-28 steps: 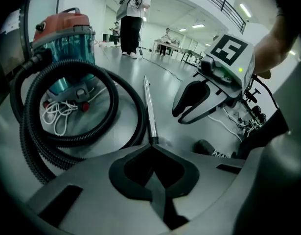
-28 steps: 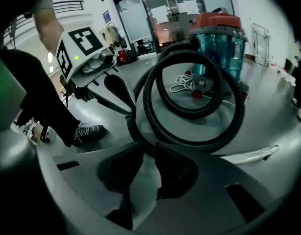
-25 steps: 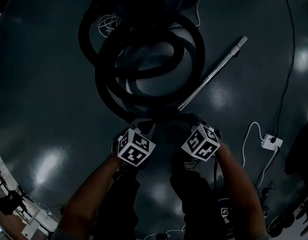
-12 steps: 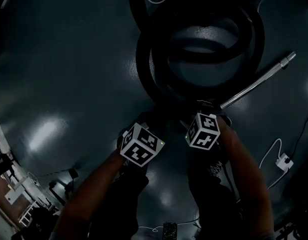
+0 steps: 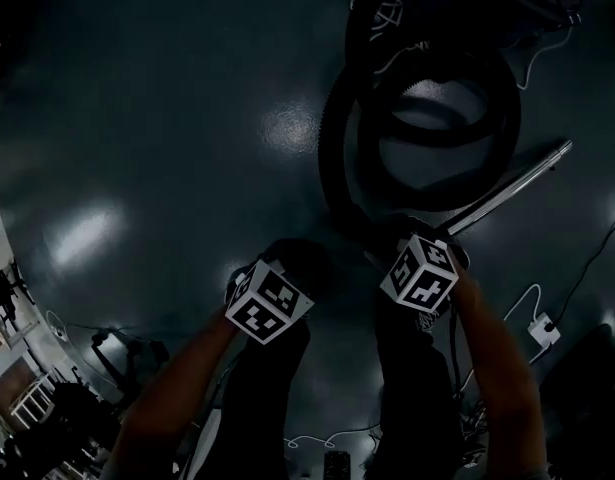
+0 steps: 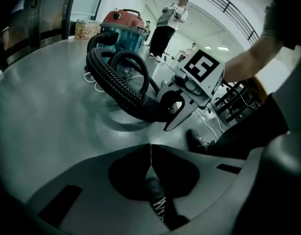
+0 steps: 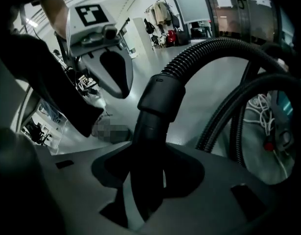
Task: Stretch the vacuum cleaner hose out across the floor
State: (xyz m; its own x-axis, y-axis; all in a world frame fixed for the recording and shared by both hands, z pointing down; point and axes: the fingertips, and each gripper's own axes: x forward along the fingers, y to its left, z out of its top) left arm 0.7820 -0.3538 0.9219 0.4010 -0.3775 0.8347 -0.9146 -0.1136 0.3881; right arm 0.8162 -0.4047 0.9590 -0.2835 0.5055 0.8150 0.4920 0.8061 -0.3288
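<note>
Looking down through the head camera, I had both tools out over the dark, glossy floor (image 5: pixel 157 118). The left gripper (image 6: pixel 150 150) sat at the left and the right gripper (image 7: pixel 143 180) near it at the right, each topped by its marker cube.

The left gripper's jaws were pressed together with nothing between them. Behind their tips I saw only floor and a laced shoe (image 6: pixel 159 202).

The right gripper's jaws had just been closing. They sat clamped on the smooth rigid cuff (image 7: pixel 160 99) at the end of the vacuum cleaner hose (image 5: pixel 337 158). The cuff ran up between the jaws to where the ribbed part began.

From there the hose lay on the floor ahead of both grippers in overlapping loops, coiled rather than drawn out. It led toward the red-topped vacuum cleaner (image 6: pixel 122 26) at the far side.

A bare metal wand (image 5: pixel 512 183) lay slanted on the floor at the coil's right, its near end close to the right gripper. A white cord (image 7: pixel 260 106) lay tangled by the loops near the machine. A small white plug block (image 5: pixel 543 328) with its lead sat on the floor to the right of my right arm. A person (image 6: pixel 171 13) stood beyond the vacuum cleaner.
</note>
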